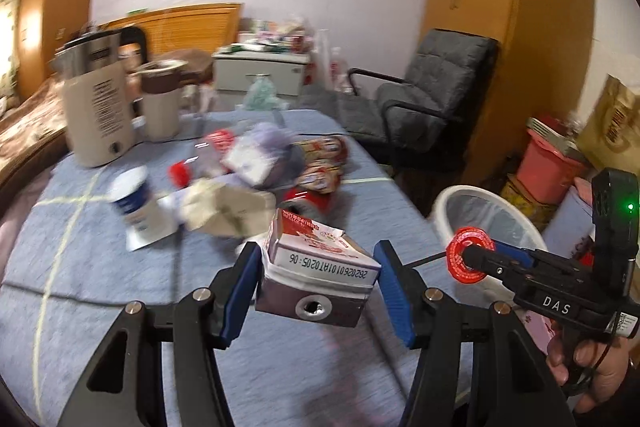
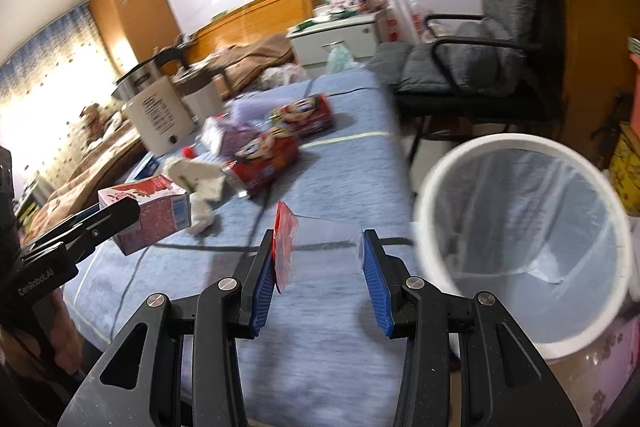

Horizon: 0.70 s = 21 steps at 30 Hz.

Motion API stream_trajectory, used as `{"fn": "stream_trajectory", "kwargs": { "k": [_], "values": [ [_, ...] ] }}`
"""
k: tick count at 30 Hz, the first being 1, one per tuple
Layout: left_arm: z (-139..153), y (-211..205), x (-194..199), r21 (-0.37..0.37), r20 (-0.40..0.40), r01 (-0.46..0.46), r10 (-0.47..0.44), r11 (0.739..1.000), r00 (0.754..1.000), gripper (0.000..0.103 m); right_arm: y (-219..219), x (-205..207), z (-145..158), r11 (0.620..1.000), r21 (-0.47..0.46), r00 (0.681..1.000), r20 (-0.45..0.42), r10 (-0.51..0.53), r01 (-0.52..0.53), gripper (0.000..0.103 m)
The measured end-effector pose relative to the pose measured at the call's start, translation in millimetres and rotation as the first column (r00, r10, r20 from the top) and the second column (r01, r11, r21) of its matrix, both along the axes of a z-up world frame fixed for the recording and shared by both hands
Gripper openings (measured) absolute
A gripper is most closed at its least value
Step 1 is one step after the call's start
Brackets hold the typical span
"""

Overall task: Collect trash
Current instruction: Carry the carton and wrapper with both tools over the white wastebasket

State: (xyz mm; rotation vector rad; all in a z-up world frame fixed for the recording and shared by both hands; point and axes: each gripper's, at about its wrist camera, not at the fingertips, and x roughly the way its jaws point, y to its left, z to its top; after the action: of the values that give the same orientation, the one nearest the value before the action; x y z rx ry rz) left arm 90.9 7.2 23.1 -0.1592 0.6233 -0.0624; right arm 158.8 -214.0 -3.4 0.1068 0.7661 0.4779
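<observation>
My left gripper [image 1: 316, 287] is shut on a pink and white milk carton [image 1: 316, 267] and holds it above the blue table; the carton also shows in the right wrist view [image 2: 148, 215]. My right gripper [image 2: 318, 271] is shut on a clear plastic cup with a red printed lid [image 2: 284, 247], held sideways above the table edge; the lid shows in the left wrist view [image 1: 468, 255]. The white bin [image 2: 520, 239] with a clear liner stands just right of the table, close to the right gripper.
More trash lies on the blue table [image 2: 340, 179]: red snack packs [image 2: 264, 159], crumpled tissue [image 2: 200, 183], a paper cup [image 1: 136, 203], a purple wrapper [image 1: 264, 147]. A white kettle [image 1: 100, 99] stands at the back left. A grey chair [image 1: 432, 99] stands beyond the table.
</observation>
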Motion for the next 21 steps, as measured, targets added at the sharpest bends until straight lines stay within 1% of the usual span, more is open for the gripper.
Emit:
{"fn": "stream_trajectory", "kwargs": {
  "k": [3,7,10,13,17,21],
  "values": [
    [1.7,-24.3,15.8,-0.01,0.004,0.075,-0.075,0.997,0.997,0.06,-25.1,1.7,1.3,0.998,-0.02,0.998,0.01,-0.064,0.065,0.042],
    [2.5,-58.9,37.5,-0.027,0.008,0.18,-0.18,0.983,0.984,0.06,-61.1,6.1,-2.4,0.987,-0.042,0.988,0.002,-0.153,0.153,0.042],
    [0.9,-84.9,53.2,-0.05,0.004,0.261,-0.262,0.964,0.965,0.06,-86.1,9.0,-7.1,0.975,-0.057,0.977,-0.011,-0.214,0.213,0.042],
    [-3.3,-110.4,65.9,-0.059,-0.005,0.328,-0.329,0.943,0.944,0.06,-101.5,11.1,-11.7,0.964,-0.076,0.967,-0.02,-0.255,0.253,0.042],
    [-7.9,-136.6,79.1,-0.068,-0.018,0.388,-0.39,0.919,0.921,0.06,-120.1,13.2,-19.1,0.951,-0.099,0.954,-0.03,-0.297,0.293,0.042],
    [-17.2,-157.3,92.8,-0.077,-0.049,0.433,-0.437,0.898,0.898,0.06,-128.6,17.4,-25.3,0.942,-0.122,0.946,-0.043,-0.321,0.314,0.043]
  ]
}}
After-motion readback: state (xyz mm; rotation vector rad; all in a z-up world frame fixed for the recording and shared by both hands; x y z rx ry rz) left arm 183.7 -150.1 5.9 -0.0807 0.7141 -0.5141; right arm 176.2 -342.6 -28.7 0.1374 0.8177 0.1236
